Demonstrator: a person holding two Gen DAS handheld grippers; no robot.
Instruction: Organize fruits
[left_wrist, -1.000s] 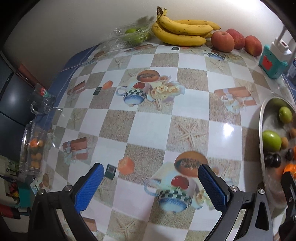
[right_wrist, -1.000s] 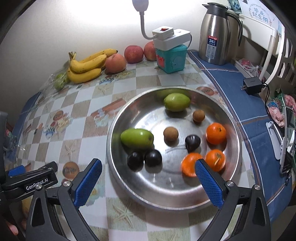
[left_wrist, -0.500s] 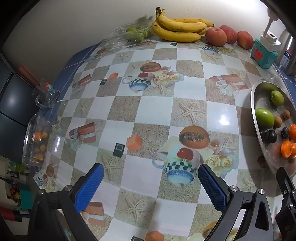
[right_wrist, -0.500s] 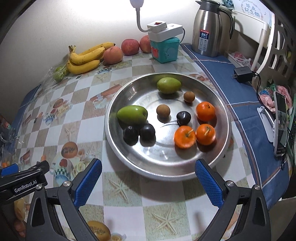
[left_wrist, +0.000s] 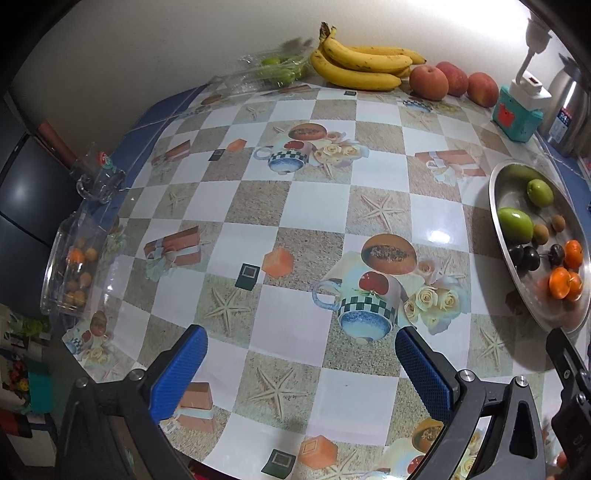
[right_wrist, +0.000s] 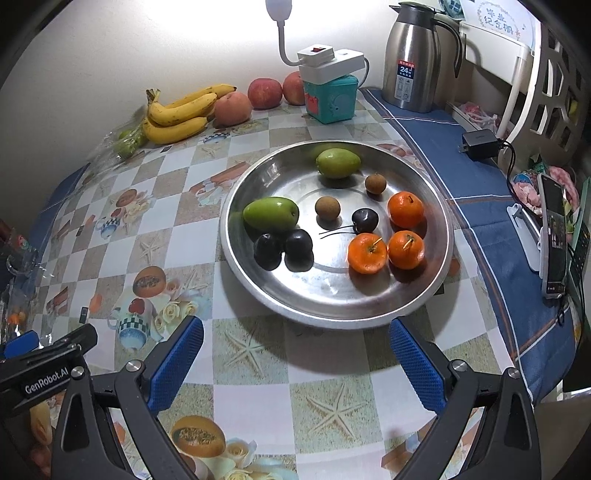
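Note:
A steel tray (right_wrist: 332, 306) holds two green fruits (right_wrist: 271, 213), two dark plums (right_wrist: 282, 248), a cherry (right_wrist: 365, 220), two brown longans (right_wrist: 327, 207) and three oranges (right_wrist: 404, 248). My right gripper (right_wrist: 295, 365) is open and empty, above the table in front of the tray. My left gripper (left_wrist: 301, 373) is open and empty over the checked tablecloth, with the tray (left_wrist: 496, 206) at its right. Bananas (left_wrist: 364, 66) and three peaches (left_wrist: 428, 82) lie along the back wall, and they also show in the right wrist view (right_wrist: 177, 114).
A clear bag of green fruit (left_wrist: 275, 68) lies left of the bananas. A clear box of small orange fruit (left_wrist: 74, 273) and a glass (left_wrist: 98, 177) sit at the left table edge. A teal box with a power strip (right_wrist: 330, 92), a steel flask (right_wrist: 415, 55), a charger (right_wrist: 480, 142) and a phone (right_wrist: 554, 236) stand at the right.
Both grippers have pulled back toward the near table edge and risen. The tray and fruit look farther away in both views. Nothing was picked up.

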